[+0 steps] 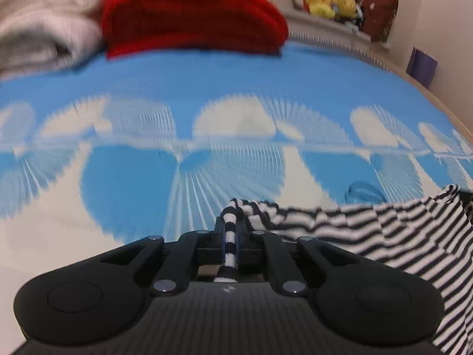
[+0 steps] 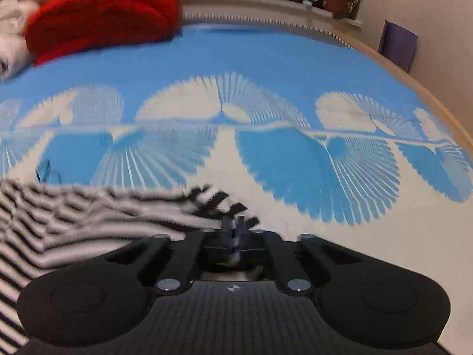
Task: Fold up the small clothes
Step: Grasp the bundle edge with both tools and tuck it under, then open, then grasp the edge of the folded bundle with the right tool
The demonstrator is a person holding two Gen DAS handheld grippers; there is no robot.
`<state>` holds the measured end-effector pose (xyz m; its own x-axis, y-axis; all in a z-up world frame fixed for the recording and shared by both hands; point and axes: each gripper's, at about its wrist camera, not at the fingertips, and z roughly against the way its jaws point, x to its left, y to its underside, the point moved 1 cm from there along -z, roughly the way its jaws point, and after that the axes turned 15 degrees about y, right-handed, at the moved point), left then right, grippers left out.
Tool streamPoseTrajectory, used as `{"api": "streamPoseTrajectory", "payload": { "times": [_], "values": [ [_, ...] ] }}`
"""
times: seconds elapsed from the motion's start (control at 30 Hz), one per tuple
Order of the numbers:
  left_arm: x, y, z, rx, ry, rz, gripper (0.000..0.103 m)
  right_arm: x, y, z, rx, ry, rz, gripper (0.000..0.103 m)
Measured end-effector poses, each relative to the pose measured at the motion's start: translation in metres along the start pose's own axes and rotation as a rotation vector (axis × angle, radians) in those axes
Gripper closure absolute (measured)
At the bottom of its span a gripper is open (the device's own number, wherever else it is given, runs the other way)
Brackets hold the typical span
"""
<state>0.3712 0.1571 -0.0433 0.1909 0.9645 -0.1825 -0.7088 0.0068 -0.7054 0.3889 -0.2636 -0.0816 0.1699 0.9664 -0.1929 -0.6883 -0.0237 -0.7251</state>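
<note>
The left claw (image 1: 230,230) is pressed together on a corner of the small black-and-white striped knit garment (image 1: 369,230), and the right claw (image 2: 233,230) pinches its opposite corner, so the cloth hangs stretched between the 2 just above the blue-and-cream patterned bed cover (image 1: 207,82). To fold it well, I'd judge both corners should travel level and together, keeping the edge taut, well short of the red folded knit (image 1: 192,14) at the far side
</note>
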Motion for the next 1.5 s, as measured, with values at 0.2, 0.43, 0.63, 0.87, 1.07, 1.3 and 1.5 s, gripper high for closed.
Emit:
{"api": "streamPoseTrajectory", "payload": {
  "times": [0.2, 0.43, 0.63, 0.87, 1.07, 1.3, 1.5],
  "values": [
    [0.000, -0.003, -0.016, 0.012, -0.047, 0.001, 0.095, -0.007, -0.029, 0.009, -0.174, 0.054, -0.099, 0.103],
    [0.001, -0.015, 0.019, 0.014, -0.015, 0.064, 0.049, 0.005, -0.012, -0.024, 0.027, 0.073, 0.010, 0.086],
    [-0.013, -0.013, 0.087, 0.088, 0.064, 0.163, 0.048, -0.064, -0.026, 0.053, -0.023, -0.074, -0.194, 0.050],
    [-0.025, 0.076, 0.108, 0.328, 0.017, 0.093, 0.049, -0.090, 0.038, 0.088, 0.153, -0.107, 0.015, 0.051],
    [0.001, 0.104, 0.096, 0.448, -0.007, 0.196, 0.053, -0.096, 0.094, 0.071, 0.301, -0.042, 0.151, 0.052],
    [0.007, 0.105, 0.111, 0.397, 0.073, 0.268, 0.098, -0.113, 0.099, 0.062, 0.388, -0.093, -0.042, 0.075],
    [0.008, 0.096, 0.157, 0.246, 0.065, 0.280, 0.098, -0.157, 0.079, 0.104, 0.244, -0.158, -0.346, 0.101]
  ]
}}
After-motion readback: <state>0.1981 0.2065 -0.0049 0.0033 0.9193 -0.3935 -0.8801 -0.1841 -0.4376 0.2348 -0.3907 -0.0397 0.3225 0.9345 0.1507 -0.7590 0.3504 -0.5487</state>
